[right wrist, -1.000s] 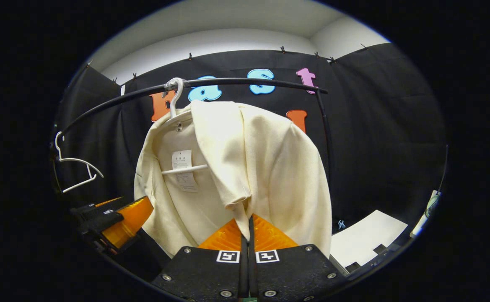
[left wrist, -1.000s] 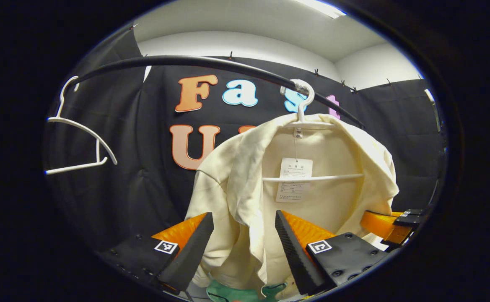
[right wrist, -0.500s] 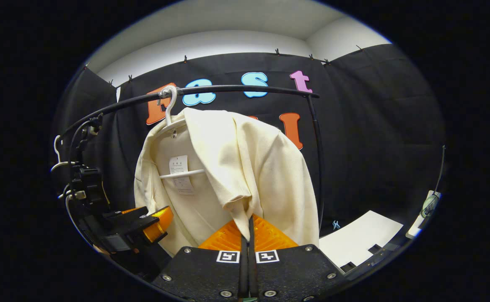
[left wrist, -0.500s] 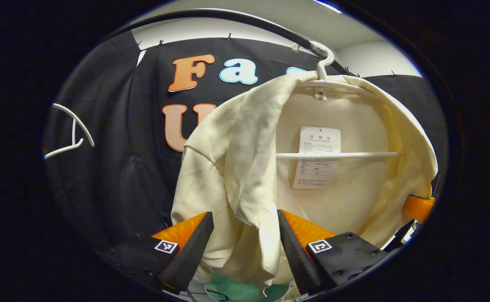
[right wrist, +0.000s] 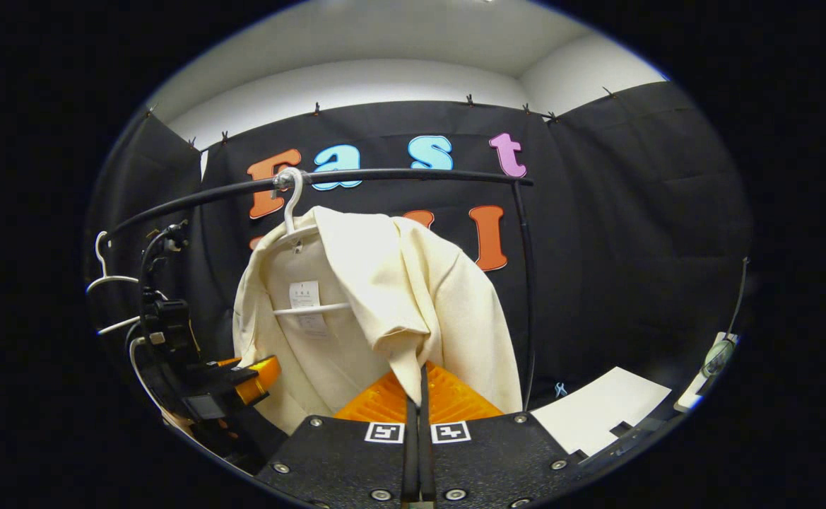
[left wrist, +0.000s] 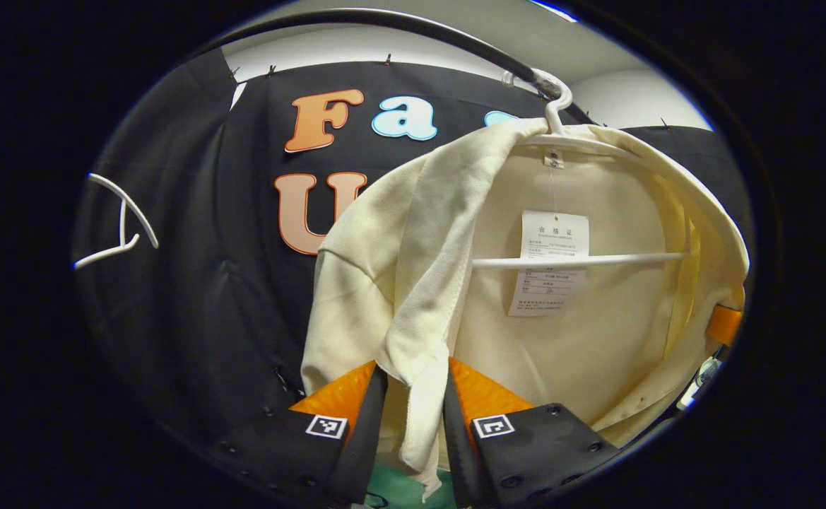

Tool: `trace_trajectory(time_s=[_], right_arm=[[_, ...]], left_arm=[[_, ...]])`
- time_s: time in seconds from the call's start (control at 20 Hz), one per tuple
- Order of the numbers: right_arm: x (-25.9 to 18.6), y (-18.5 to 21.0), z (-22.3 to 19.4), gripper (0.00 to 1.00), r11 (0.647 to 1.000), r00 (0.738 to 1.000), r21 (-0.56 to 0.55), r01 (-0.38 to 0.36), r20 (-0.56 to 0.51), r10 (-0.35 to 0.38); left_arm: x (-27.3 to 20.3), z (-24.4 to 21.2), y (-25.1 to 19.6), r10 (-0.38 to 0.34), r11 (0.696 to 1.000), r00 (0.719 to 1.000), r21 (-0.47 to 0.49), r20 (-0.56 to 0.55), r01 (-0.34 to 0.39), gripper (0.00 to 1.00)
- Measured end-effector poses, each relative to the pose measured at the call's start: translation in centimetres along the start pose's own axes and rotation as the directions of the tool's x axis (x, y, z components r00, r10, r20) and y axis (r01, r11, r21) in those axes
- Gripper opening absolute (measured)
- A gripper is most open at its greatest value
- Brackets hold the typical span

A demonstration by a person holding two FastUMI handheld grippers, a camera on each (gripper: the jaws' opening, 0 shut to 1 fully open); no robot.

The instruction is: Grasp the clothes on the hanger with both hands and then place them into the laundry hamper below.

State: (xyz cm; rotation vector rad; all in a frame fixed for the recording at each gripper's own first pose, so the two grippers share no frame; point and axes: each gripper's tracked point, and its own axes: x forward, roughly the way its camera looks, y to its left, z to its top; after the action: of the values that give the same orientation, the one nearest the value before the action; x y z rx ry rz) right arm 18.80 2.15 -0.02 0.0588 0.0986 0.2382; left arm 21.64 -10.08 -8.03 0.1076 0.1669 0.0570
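Hamper point(left wrist: 391, 488) mostly hidden behind jacket point(left wrist: 582, 332).

Black cloth wall point(right wrist: 632, 233) clipped along its top edge under a white wall point(right wrist: 356, 85) and ceiling, curved black rail point(right wrist: 398, 173) on a black upright post point(right wrist: 526, 283), spare white hanger point(left wrist: 119, 230) at left, white sheet point(right wrist: 596, 410) low right.
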Motion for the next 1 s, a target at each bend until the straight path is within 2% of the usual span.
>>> trace_trajectory(time_s=[0.1,0.15,0.25,0.3,0.35,0.4,0.55,0.6,0.7,0.85,1.0], right_arm=[[-0.4,-0.2,0.4,0.0,1.0,1.0,-0.004,0.006,0.01,-0.006],[-0.8,-0.4,0.8,0.0,1.0,1.0,-0.006,0.01,0.017,-0.01],[-1.4,-0.7,1.7,0.0,1.0,0.999,-0.007,0.016,0.033,-0.015],[-1.5,-0.8,2.1,0.0,1.0,0.999,-0.008,0.015,0.039,-0.015],[-1.6,-0.8,2.6,0.0,1.0,0.999,-0.008,0.015,0.046,-0.014],[-1.7,-0.8,3.0,0.0,1.0,0.998,-0.012,0.015,0.053,-0.015],[-2.1,-1.1,4.0,0.0,1.0,0.998,-0.018,0.017,0.068,-0.016],[-2.2,-1.2,4.2,0.0,1.0,0.997,-0.018,0.018,0.07,-0.017],[-2.3,-1.6,4.8,0.0,1.0,0.997,-0.011,0.025,0.077,-0.024],[-2.7,-2.3,5.8,0.0,0.999,0.995,-0.008,0.034,0.091,-0.033],[-2.7,-2.9,7.6,0.0,0.999,0.991,-0.02,0.043,0.127,-0.04]], left_arm=[[-0.6,0.1,0.0,-0.024,0.999,1.0,-0.023,0.004,0.024,0.49],[-0.9,0.3,-0.1,-0.034,0.999,0.999,-0.027,0.005,0.034,0.53],[-0.9,0.8,-0.3,-0.061,0.998,0.998,-0.021,-0.002,0.061,0.5],[-0.9,0.9,-0.3,-0.074,0.997,0.997,-0.014,-0.014,0.074,0.22],[-1.1,1.0,0.1,-0.062,0.998,0.998,-0.003,-0.017,0.062,0.24],[-1.4,1.3,0.6,-0.049,0.999,0.999,0.007,-0.008,0.049,0.12],[-2.1,1.4,0.3,-0.072,0.997,0.997,0.003,-0.003,0.072,0.13],[-2.3,1.4,0.2,-0.083,0.997,0.997,-0.008,-0.008,0.083,0.08],[-2.7,1.4,0.5,-0.089,0.996,0.996,-0.009,-0.019,0.089,0.08],[-3.4,3.2,2.4,-0.049,0.999,0.999,-0.022,0.015,0.05,0.08],[-4.4,6.4,5.7,0.045,0.998,0.996,-0.052,0.075,-0.041,0.08]])
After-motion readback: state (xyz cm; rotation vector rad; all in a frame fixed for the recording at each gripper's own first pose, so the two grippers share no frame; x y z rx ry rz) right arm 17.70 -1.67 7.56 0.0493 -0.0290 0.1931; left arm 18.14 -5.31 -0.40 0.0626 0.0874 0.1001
